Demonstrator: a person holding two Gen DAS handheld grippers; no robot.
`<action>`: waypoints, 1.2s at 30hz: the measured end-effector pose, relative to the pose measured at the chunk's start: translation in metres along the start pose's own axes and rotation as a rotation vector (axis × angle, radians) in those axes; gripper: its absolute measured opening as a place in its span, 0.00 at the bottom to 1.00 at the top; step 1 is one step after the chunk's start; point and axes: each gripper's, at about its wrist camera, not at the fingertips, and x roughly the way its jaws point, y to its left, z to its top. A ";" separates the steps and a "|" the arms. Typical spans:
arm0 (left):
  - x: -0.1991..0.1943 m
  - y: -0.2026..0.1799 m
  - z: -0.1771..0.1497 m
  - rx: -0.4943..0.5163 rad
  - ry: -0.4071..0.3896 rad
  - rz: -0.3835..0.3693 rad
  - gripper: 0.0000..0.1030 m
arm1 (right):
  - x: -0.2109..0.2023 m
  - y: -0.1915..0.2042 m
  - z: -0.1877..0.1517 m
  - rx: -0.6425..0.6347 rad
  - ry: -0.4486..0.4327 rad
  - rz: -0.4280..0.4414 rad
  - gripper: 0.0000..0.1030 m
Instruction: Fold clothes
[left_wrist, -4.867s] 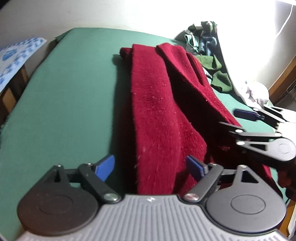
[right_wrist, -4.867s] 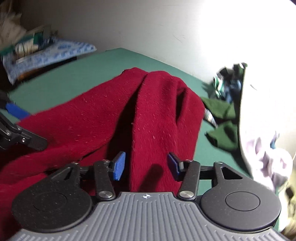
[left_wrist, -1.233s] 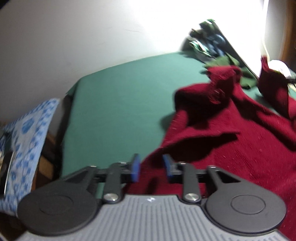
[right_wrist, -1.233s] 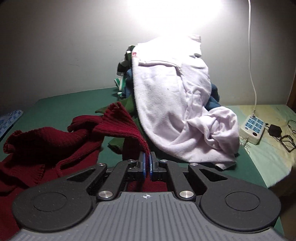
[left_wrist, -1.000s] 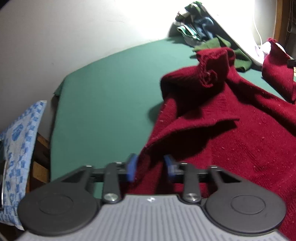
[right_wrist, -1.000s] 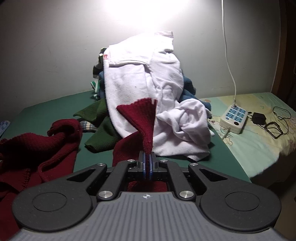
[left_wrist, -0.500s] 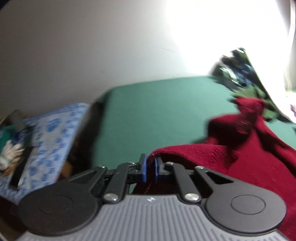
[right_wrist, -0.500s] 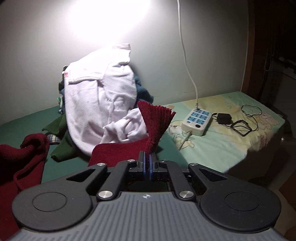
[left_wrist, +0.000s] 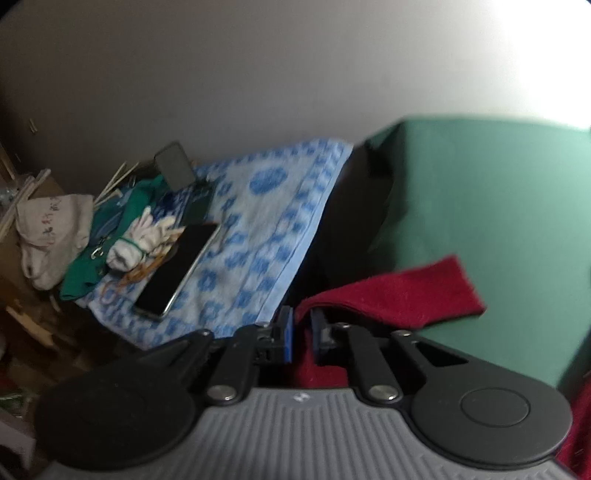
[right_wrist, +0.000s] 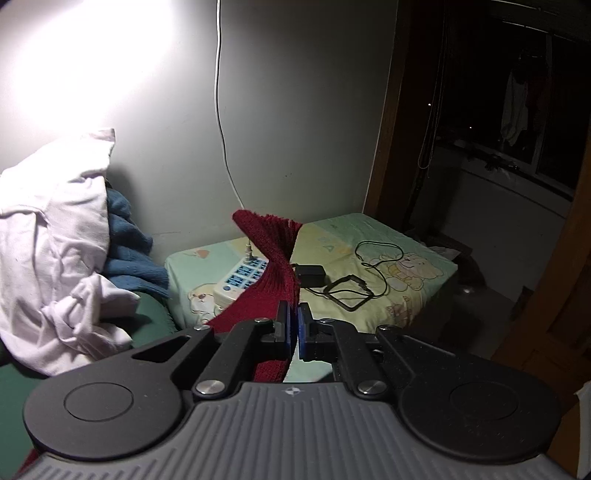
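Green bed sheet (left_wrist: 498, 206) under the work area. Red knit sweater (left_wrist: 399, 291) stretched between both grippers, spread-out step before folding. Right gripper (right_wrist: 294, 328) clamped tight on a sweater edge. Left gripper (left_wrist: 300, 334) jaws opening, red knit between the pads. Next, by my guess: regrip left, lay flat on sheet.

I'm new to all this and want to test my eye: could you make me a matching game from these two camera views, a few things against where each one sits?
Things:
1. black smartphone
2. white power strip with blue sockets
3. dark red knitted garment
4. crumpled white garment

Places:
A. pinched in the right gripper
B. on the blue-patterned towel
C. heaped against the wall
D. on the pale cartoon-print sheet

Pairs: 1-B, 2-D, 3-A, 4-C
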 end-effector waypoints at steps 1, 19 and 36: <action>0.001 -0.001 -0.003 0.011 0.013 -0.004 0.31 | 0.006 0.002 -0.004 -0.022 0.018 -0.002 0.03; -0.130 0.013 -0.117 -0.035 0.087 -0.291 0.81 | -0.079 0.046 -0.098 -0.190 0.468 0.597 0.34; -0.161 -0.043 -0.183 -0.189 0.230 -0.552 0.68 | -0.123 0.057 -0.144 -0.086 0.629 0.913 0.51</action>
